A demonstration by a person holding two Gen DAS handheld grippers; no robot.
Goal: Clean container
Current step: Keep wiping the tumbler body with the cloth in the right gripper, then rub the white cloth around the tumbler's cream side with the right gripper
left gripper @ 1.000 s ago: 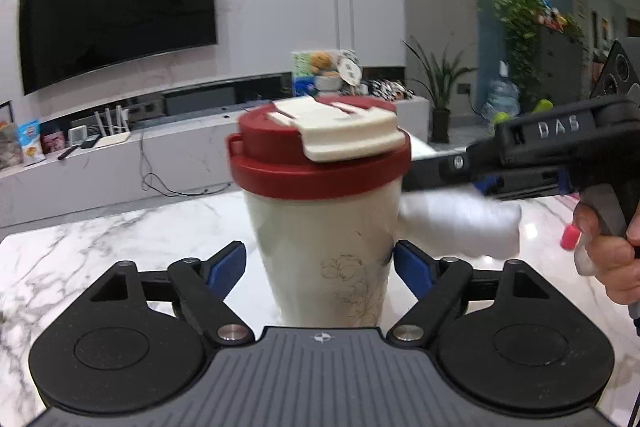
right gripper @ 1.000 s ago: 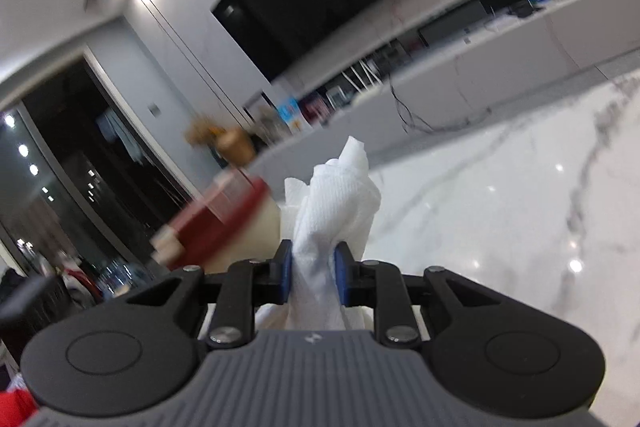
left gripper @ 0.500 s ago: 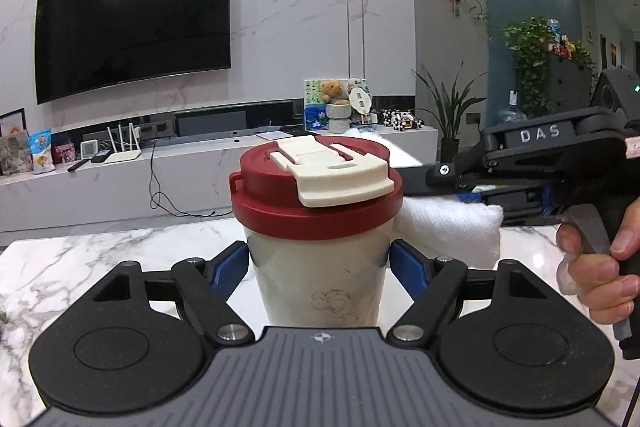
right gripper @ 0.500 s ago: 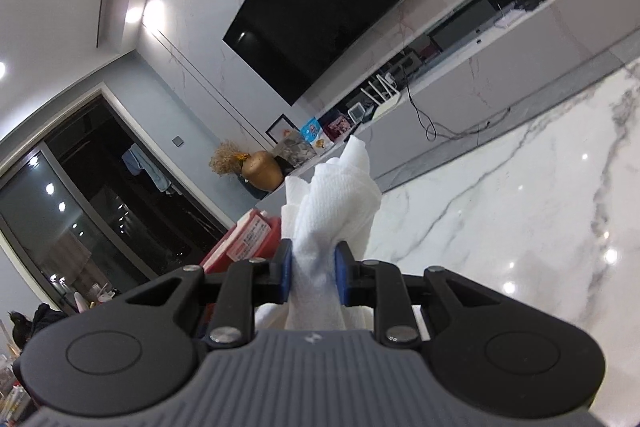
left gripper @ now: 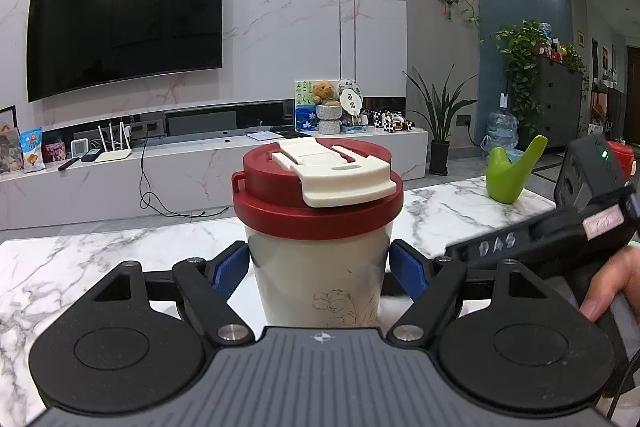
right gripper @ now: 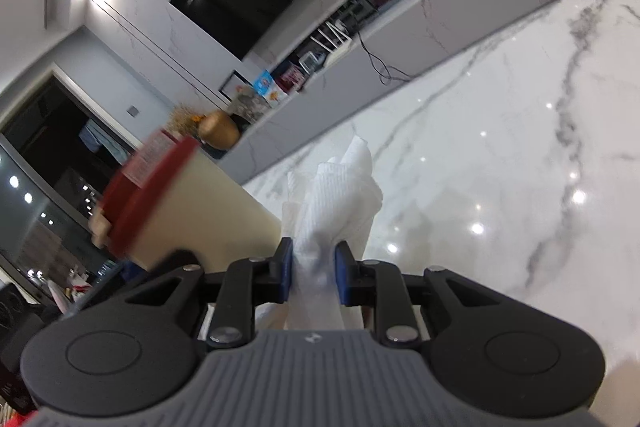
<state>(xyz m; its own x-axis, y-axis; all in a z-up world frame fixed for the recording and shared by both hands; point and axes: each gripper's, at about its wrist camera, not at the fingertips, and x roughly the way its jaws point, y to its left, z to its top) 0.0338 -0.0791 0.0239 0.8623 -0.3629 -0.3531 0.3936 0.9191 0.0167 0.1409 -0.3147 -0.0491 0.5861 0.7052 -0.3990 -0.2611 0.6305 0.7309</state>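
A cream cup [left gripper: 320, 279] with a red lid [left gripper: 318, 187] and a cream flip tab stands upright on the marble table [left gripper: 100, 255]. My left gripper [left gripper: 318, 269] is shut on it, with a blue pad against each side of the cup wall. In the right wrist view my right gripper [right gripper: 314, 263] is shut on a crumpled white paper towel [right gripper: 340, 195]. There the cup [right gripper: 192, 203] is just left of the towel. A hand [left gripper: 612, 287] holds the right gripper's black body [left gripper: 540, 239], which comes in low from the right of the cup.
A green bird-shaped object [left gripper: 508, 175] stands on the table's far right. Behind the table run a long white TV console [left gripper: 200, 163] and a wall-mounted screen. Bare marble [right gripper: 500, 147] stretches to the right of the towel.
My left jaws have closed onto the cup's sides. The right gripper, still holding the towel, has sunk from lid height to low beside the cup and rolled.
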